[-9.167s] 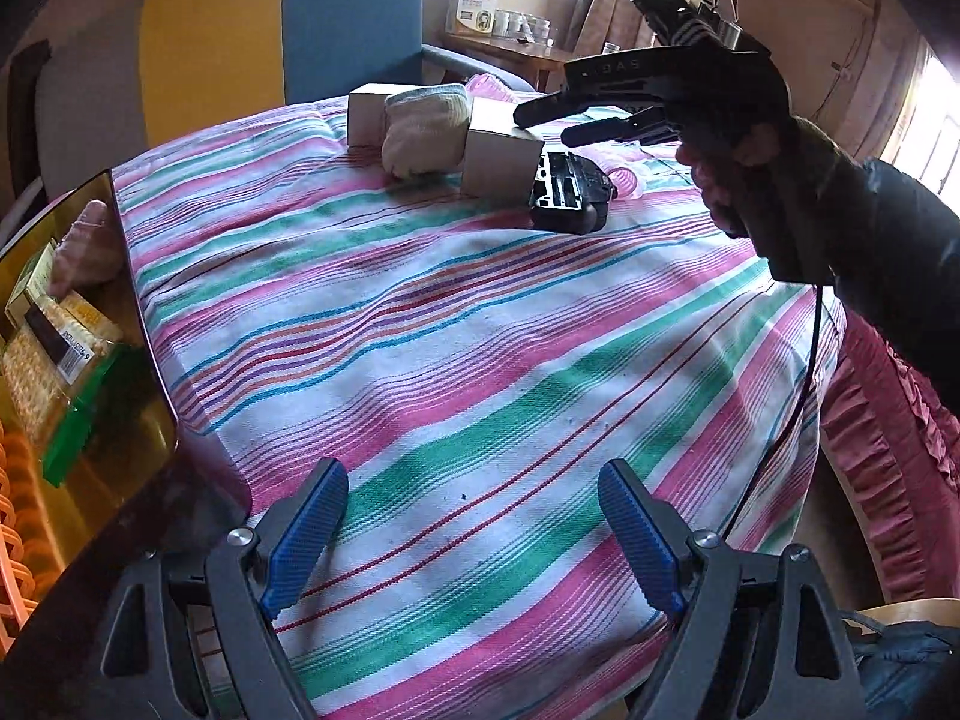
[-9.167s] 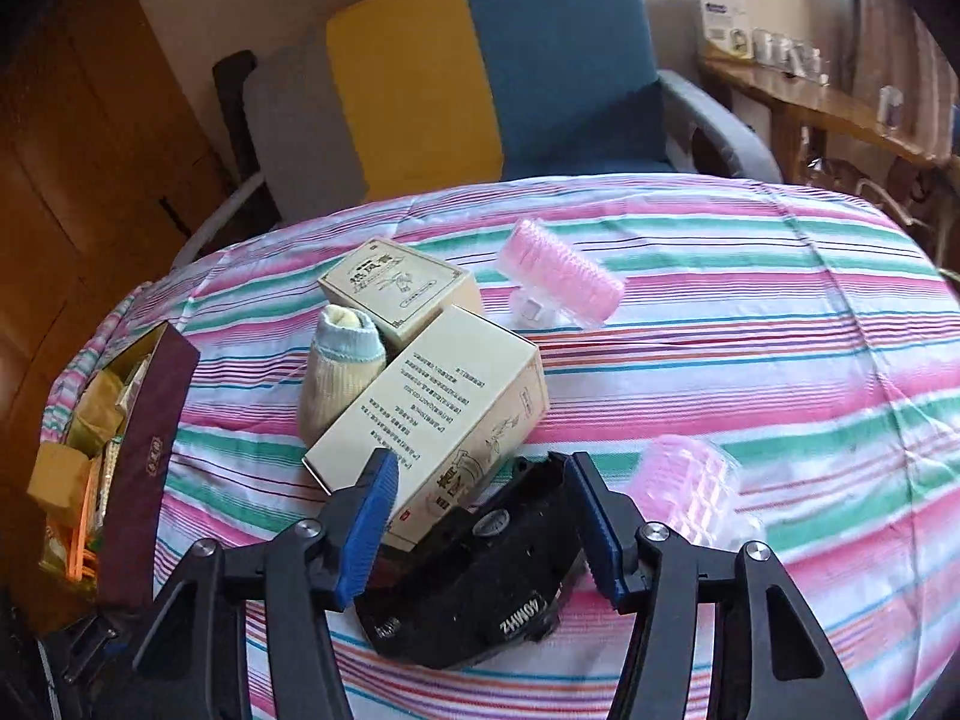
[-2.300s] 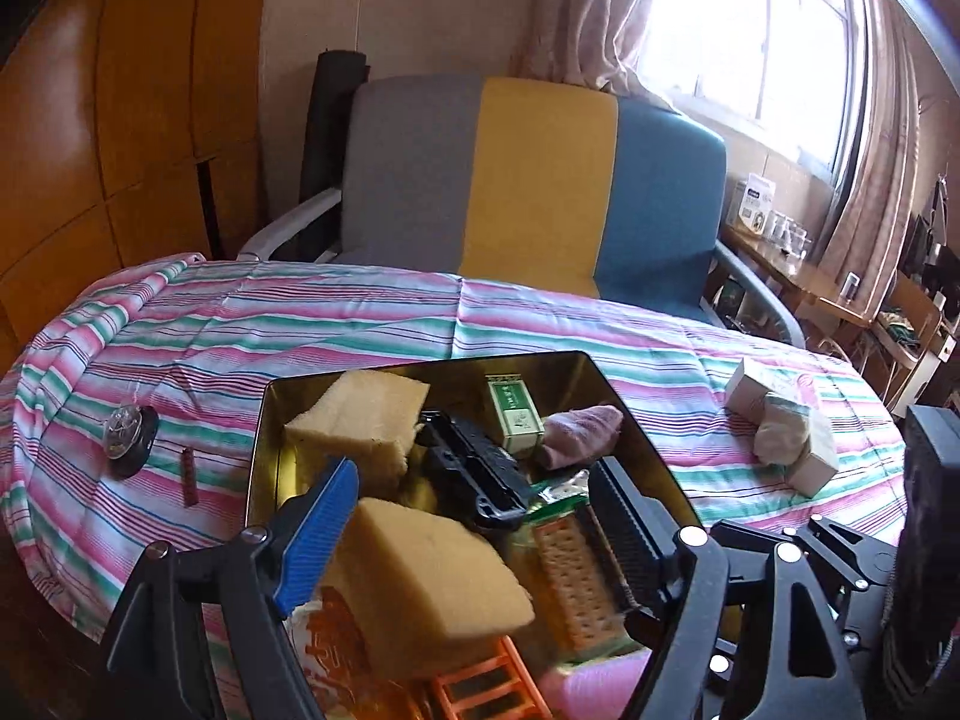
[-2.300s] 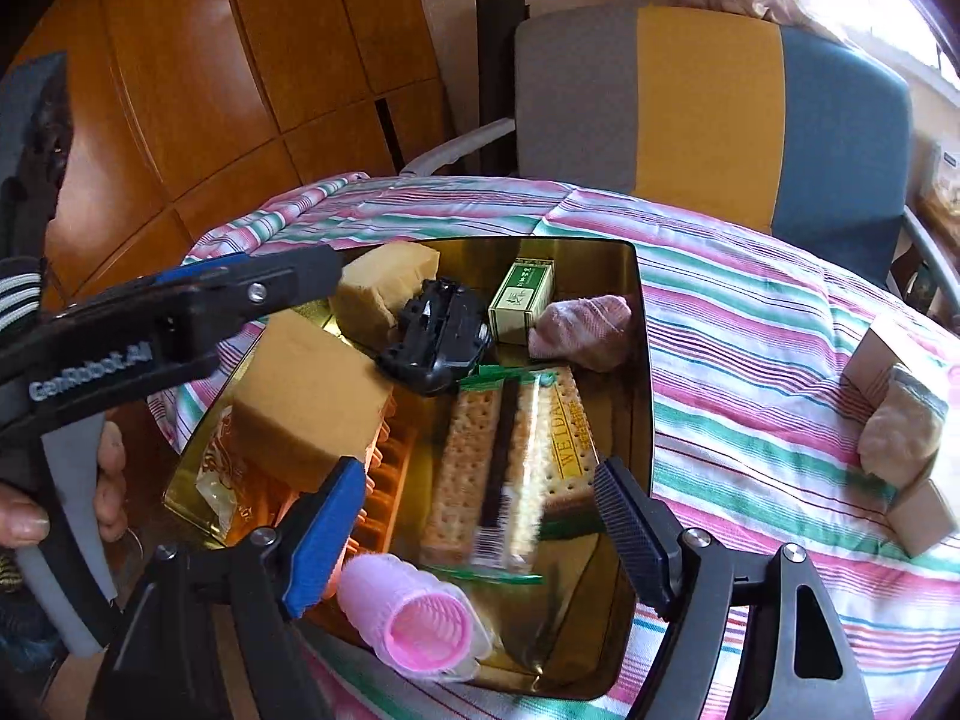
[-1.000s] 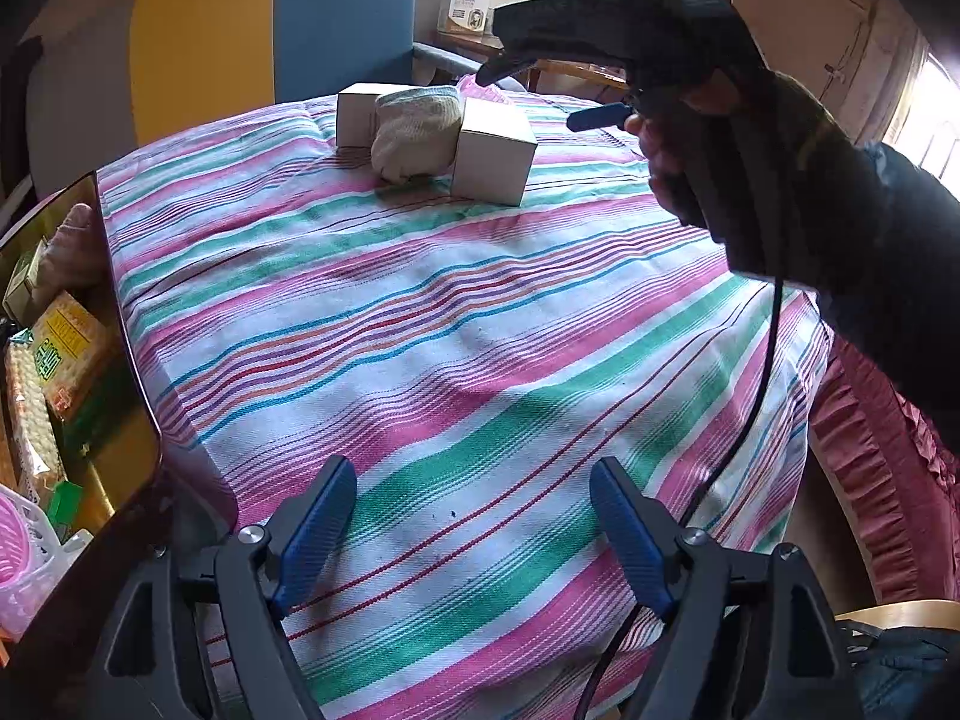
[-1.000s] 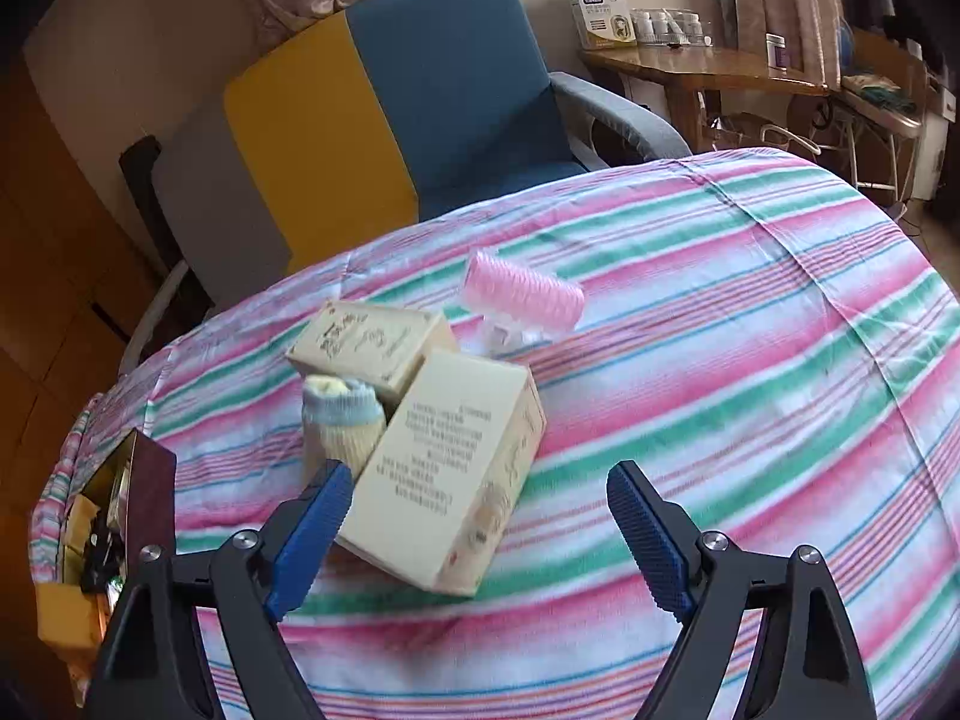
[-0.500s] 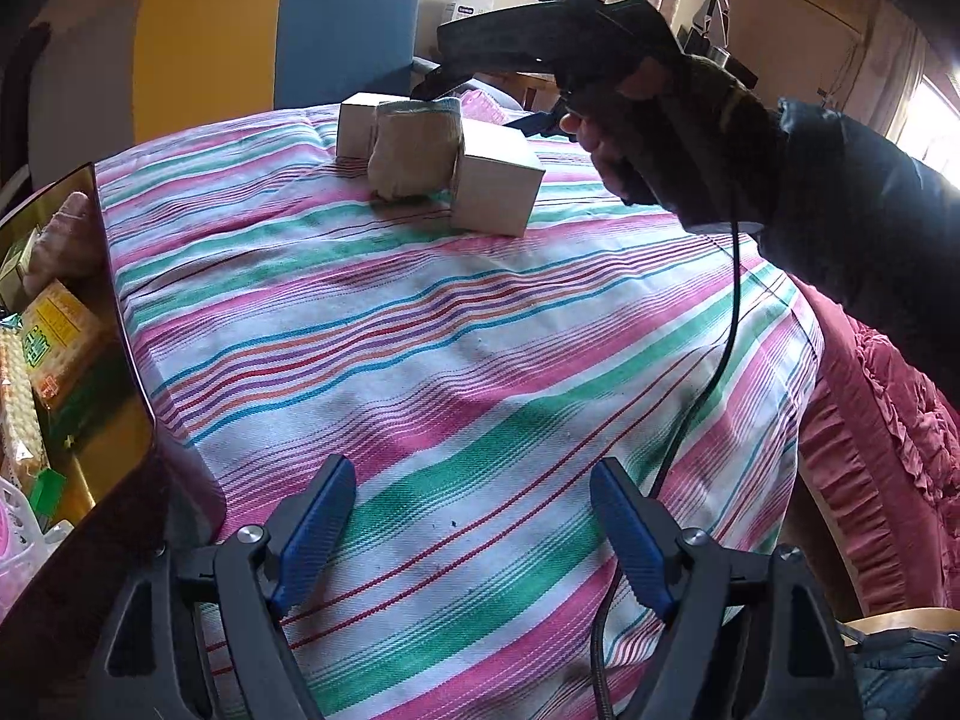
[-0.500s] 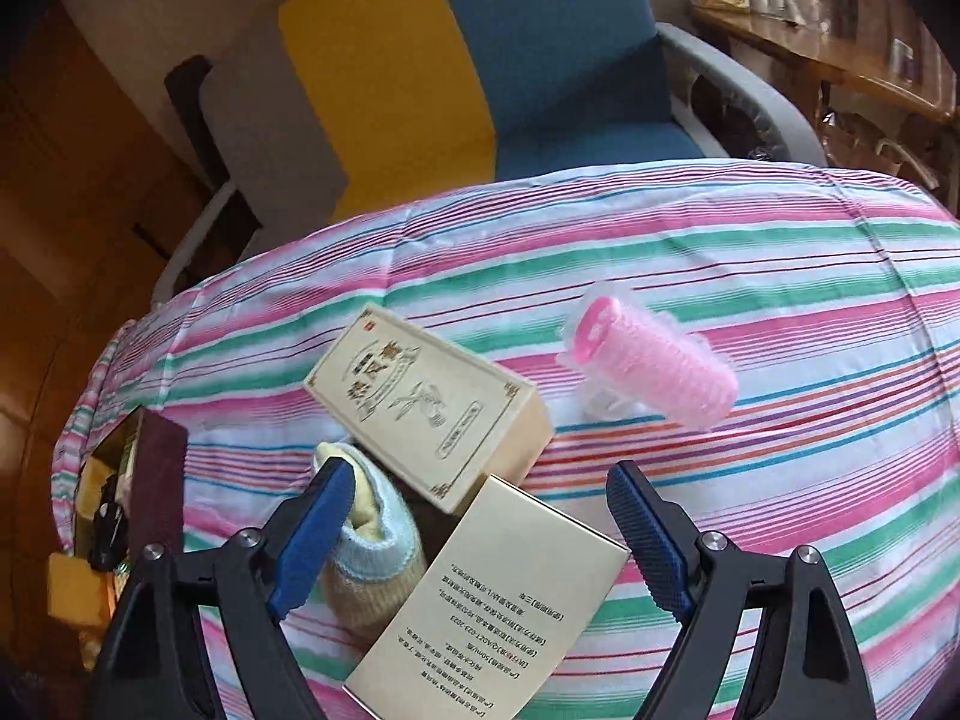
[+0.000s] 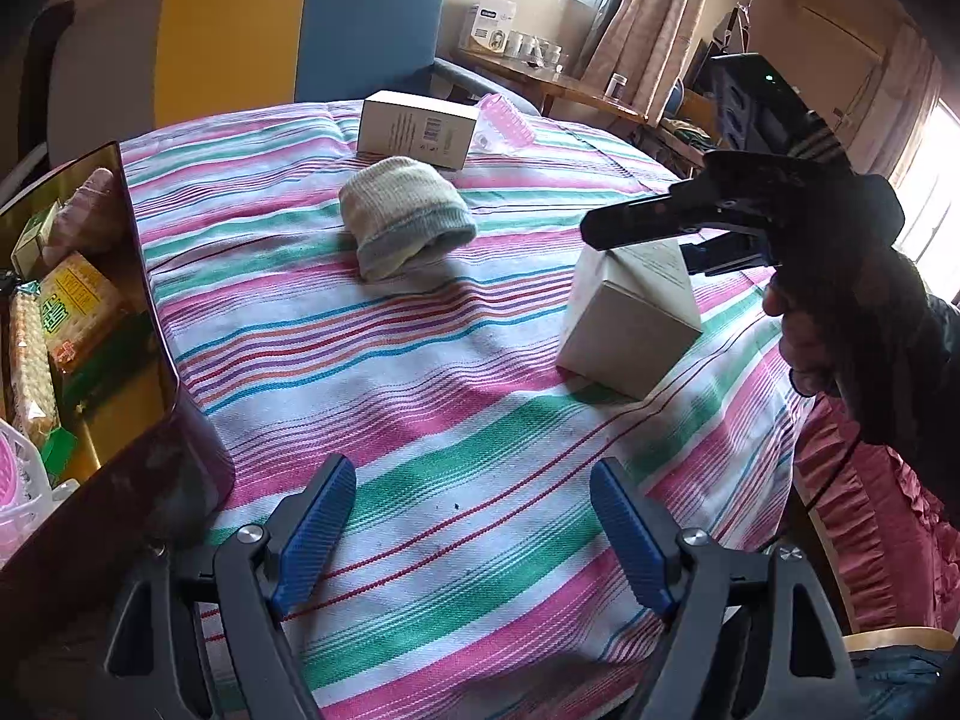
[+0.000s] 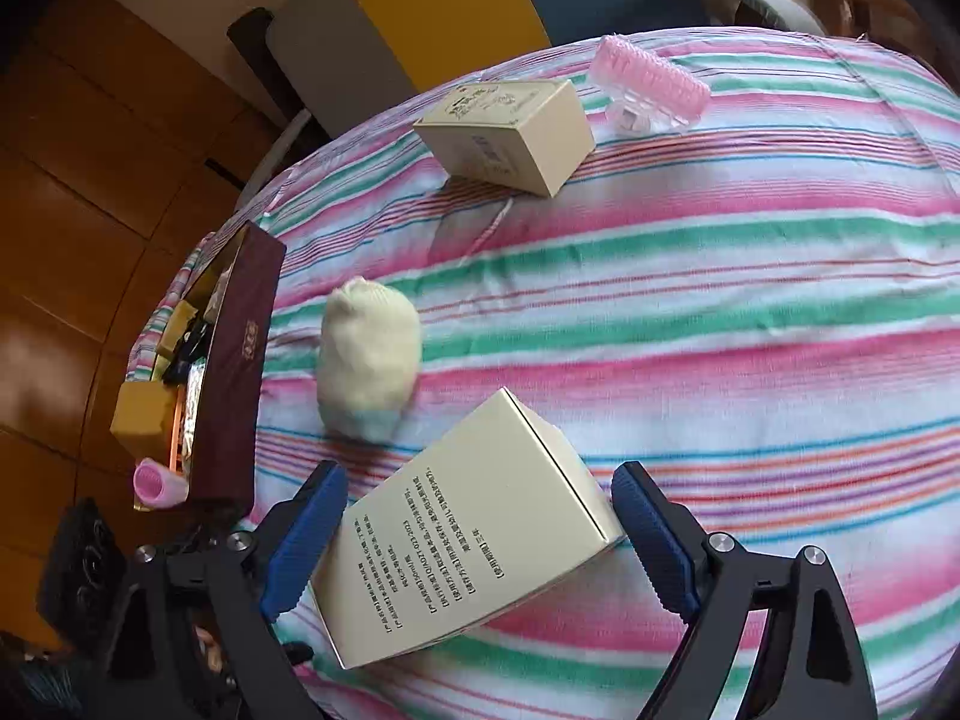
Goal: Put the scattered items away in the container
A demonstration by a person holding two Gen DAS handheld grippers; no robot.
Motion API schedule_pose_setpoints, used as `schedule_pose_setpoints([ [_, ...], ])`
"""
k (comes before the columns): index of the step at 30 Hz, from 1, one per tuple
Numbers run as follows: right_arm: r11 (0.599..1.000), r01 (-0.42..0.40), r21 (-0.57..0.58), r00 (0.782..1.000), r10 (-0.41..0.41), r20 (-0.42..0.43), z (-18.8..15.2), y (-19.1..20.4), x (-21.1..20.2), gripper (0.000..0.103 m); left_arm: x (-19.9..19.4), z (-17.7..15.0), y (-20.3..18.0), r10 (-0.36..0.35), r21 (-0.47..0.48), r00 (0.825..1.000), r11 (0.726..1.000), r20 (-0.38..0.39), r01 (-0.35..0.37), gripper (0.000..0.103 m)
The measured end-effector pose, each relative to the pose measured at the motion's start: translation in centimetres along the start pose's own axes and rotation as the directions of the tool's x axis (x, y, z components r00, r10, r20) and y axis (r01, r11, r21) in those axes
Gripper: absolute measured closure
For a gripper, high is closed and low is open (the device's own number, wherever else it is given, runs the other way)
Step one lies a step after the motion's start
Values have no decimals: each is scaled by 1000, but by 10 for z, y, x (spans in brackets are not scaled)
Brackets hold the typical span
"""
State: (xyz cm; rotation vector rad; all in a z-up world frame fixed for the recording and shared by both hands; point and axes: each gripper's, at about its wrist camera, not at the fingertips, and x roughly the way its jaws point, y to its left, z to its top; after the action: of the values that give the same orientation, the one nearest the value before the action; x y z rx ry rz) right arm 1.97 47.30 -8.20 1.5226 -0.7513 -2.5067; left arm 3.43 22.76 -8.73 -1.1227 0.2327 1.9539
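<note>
Right gripper (image 10: 477, 531): jaws opening, straddling the cream carton (image 10: 465, 546); pads not seen pressing it. The carton lies on the striped cloth (image 10: 720, 312), its long axis running from 7 to 1 o'clock, skewed across the jaw line. Right hand is nearer by far. Left gripper (image 9: 468, 531): open, empty, over bare cloth. The container (image 10: 237, 372) lies at 10 o'clock from the carton, beyond the rolled sock (image 10: 369, 360).

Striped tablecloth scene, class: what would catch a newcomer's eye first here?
The right tool straddles a tilted cream box, its jaws opening and not yet pressing. Beyond it on the striped cloth lie a rolled sock, a second box and a pink roller. The half-filled gold container sits at the table's edge.
</note>
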Motion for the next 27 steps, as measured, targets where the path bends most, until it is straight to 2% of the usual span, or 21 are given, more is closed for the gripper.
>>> schedule_pose_setpoints([
  [4, 995, 100, -18, 992, -98, 73, -2, -5, -25, 13, -1, 1, -1, 10, 0, 1000, 1000, -4, -10, 21],
  [6, 984, 179, -14, 976, -176, 129, 13, -10, -34, 13, 1, 1, -1, 13, 2, 1000, 1000, -6, -13, 21],
  [9, 956, 293, -13, 938, -285, 197, 41, -18, -40, 13, 3, 2, -2, 19, 15, 1000, 1000, -11, -19, 21],
  [12, 919, 393, -44, 897, -373, 236, 77, -18, -30, 13, 4, 3, -4, 21, 22, 1000, 1000, -19, -21, 20],
  [17, 845, 510, -158, 847, -461, 266, 126, -11, -5, 14, 3, 4, -1, 6, 7, 1000, 1000, -31, -6, 20],
  [19, 809, 543, -227, 833, -486, 264, 142, -9, 8, 15, 3, 6, 0, -1, 1, 999, 1000, -34, 1, 20],
  [22, 754, 558, -346, 830, -507, 234, 159, -7, 31, 18, 4, 8, 2, -9, -5, 999, 1000, -36, 9, 20],
  [25, 710, 557, -431, 827, -525, 201, 168, -9, 47, 29, 5, 8, 3, -16, -9, 999, 1000, -36, 16, 20],
  [27, 701, 553, -450, 826, -533, 185, 171, -13, 53, 49, 5, 9, 3, -17, -6, 999, 1000, -33, 17, 19],
])
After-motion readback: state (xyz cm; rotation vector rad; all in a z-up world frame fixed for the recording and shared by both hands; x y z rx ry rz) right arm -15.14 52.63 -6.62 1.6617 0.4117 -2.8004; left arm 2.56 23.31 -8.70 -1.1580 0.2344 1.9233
